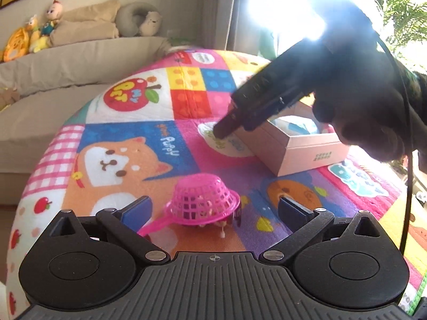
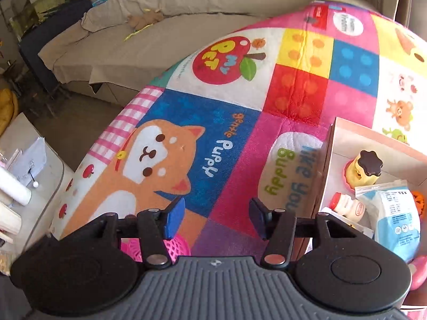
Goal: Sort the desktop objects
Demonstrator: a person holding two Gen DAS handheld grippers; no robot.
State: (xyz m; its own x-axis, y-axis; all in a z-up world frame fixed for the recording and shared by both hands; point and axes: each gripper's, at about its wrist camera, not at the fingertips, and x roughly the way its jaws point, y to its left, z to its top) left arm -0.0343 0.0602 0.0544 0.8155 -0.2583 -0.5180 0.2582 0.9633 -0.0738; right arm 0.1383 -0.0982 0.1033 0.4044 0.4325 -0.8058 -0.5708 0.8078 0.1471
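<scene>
Left hand-held gripper (image 1: 213, 208) is hovering released over upturned pink basket (image 1: 204, 200) on mat (image 1: 128, 138) reading "gentle Puppy", "My Pet". Right hand-held gripper (image 2: 216, 214) is hanging released, empty, beside box (image 2: 324, 165) holding bottle (image 2: 347, 206), printed pouch (image 2: 397, 218).

Beige sofa (image 1: 80, 61), sunlit window (image 1: 288, 5)

We see a soft, matt printed cloth (image 1: 138, 144) covering the table. The pink strainer (image 1: 204, 200) looks like glossy plastic mesh; the box (image 1: 301, 149) is smooth matt cardboard.
</scene>
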